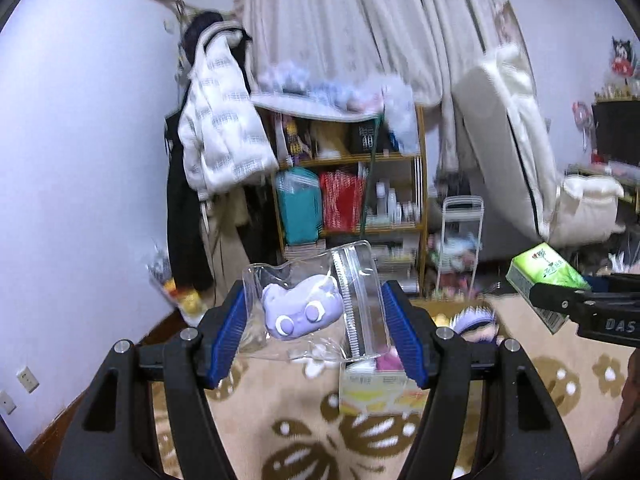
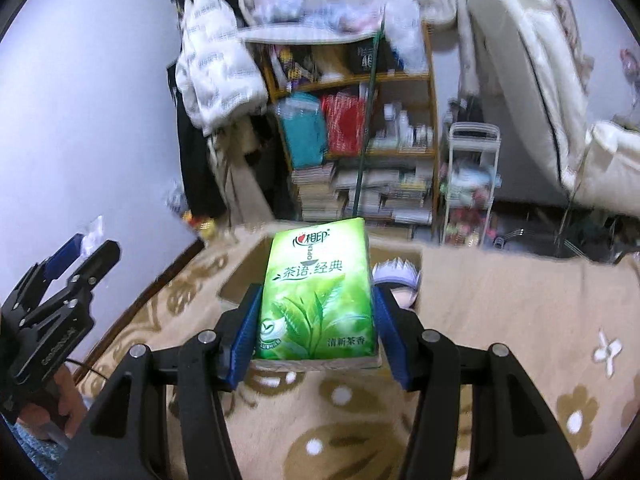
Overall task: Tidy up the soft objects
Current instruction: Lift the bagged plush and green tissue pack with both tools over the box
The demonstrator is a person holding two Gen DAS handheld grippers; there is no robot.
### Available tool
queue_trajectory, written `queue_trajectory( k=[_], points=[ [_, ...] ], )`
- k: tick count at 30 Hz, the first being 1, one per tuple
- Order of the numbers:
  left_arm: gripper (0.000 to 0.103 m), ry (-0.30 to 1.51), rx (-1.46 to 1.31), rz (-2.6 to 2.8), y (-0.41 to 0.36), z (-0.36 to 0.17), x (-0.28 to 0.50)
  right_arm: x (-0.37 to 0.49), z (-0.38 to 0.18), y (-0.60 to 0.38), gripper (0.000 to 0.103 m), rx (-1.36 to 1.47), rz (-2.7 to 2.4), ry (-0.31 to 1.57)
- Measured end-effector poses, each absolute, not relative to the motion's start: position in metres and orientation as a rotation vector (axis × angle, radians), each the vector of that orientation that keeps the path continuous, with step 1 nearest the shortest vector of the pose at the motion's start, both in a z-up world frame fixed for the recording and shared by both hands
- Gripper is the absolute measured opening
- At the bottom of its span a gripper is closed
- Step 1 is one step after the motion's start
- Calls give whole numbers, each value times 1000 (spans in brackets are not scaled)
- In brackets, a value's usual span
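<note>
The left gripper pinches a clear zip bag holding a lilac plush, raised above the floral blanket. The right gripper clamps a green tissue pack over a cardboard box. Behind stands a cluttered shelf.

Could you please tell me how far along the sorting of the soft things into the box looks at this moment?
Done: a doll with pale spiky hair already lies in the cardboard box on the patterned blanket.
In hand: the left gripper holds a clear zip bag with a purple toy inside; the right gripper holds a green tissue pack above the box.
Left: both still need setting down in it.
</note>
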State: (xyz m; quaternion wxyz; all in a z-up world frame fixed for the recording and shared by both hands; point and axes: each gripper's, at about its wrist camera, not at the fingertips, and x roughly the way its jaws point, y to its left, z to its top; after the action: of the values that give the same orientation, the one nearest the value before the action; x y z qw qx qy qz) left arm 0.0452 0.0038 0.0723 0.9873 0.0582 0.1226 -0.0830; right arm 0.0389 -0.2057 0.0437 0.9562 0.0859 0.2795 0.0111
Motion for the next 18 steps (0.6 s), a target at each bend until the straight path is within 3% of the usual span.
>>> queue_trajectory(
  k=[12,18],
  points=[
    [66,83,73,-221,-12,139,63,42,78,-232,58,202,-19,344],
    [67,35,143,-263,-33,141,78,50,81,-241,58,222,-25,285]
  ],
)
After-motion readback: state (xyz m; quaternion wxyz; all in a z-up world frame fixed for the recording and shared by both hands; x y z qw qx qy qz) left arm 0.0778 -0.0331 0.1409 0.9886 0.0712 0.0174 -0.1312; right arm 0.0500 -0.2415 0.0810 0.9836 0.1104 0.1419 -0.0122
